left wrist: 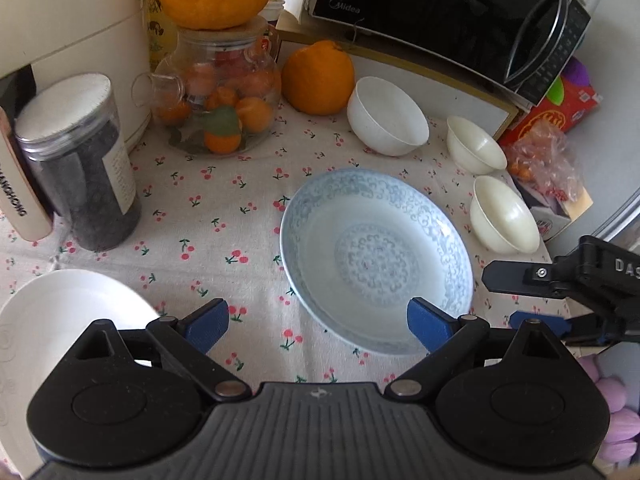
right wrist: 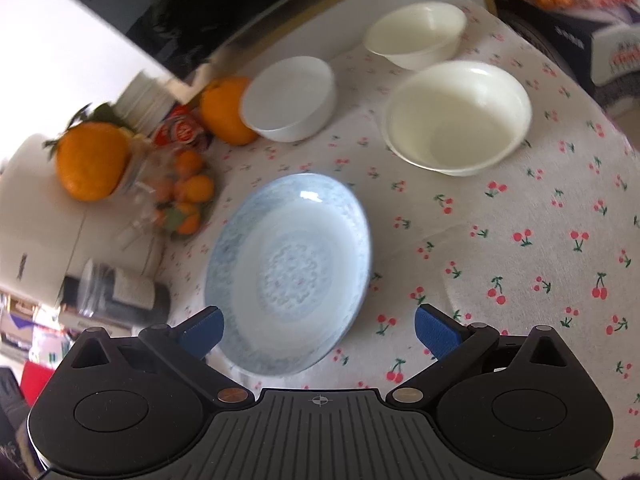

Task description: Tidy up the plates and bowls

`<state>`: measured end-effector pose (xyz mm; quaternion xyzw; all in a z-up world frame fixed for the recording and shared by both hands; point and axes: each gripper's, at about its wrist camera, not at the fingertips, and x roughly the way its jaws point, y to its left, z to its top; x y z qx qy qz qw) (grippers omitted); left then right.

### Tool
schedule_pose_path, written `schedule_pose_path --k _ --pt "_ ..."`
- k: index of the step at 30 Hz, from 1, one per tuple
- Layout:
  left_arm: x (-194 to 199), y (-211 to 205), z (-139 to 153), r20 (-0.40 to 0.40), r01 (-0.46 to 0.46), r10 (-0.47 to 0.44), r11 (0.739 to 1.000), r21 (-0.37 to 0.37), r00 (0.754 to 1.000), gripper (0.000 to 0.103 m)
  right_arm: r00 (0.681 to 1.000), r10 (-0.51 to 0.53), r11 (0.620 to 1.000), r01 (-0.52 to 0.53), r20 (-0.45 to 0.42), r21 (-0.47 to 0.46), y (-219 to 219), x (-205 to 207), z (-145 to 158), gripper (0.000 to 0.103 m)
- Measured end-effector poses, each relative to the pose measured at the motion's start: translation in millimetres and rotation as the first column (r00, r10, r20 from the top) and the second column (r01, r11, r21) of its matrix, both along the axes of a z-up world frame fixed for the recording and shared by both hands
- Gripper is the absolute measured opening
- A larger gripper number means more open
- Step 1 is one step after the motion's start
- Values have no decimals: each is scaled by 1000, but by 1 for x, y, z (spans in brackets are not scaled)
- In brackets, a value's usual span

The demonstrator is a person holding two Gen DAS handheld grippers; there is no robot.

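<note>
Both hand-held grippers, left [left wrist: 318, 326] and right [right wrist: 318, 330], hang spread and empty over the blue patterned plate [left wrist: 376, 260]; converging together, they risk colliding or chipping its rim.

both wrist views angled down, near; share blue plate [left wrist: 376, 264].

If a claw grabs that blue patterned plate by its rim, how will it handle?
The blue plate looks like glazed ceramic: probably rigid, fairly heavy, and breakable if dropped. Its glossy surface may slip between the pads. It sits flat on the tablecloth, so it should slide rather than roll or tip.
</note>
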<state>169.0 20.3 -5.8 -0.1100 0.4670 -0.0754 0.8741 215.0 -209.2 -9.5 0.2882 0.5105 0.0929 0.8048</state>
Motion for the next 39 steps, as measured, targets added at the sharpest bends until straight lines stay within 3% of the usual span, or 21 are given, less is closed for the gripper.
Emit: schedule_pose_path --k 11,17,28,33,39 --pt "16 1 -14 -22 -54 55 998 29 998 86 995 -93 990 95 -24 103 -14 10 -22 101" --pt "24 -8 -22 -36 -46 48 998 52 998 73 994 -110 987 112 -23 116 -13 16 -30 92" --pt "31 -12 -28 -51 -73 75 996 43 996 36 992 -114 987 119 -52 107 -7 20 -39 46" --pt "33 -10 -31 -71 -80 82 996 40 994 20 992 -113 988 118 -52 104 -5 22 -41 32" --pt "32 -9 -32 -65 -89 91 995 42 994 13 990 -129 989 133 -56 72 -6 22 -43 16"
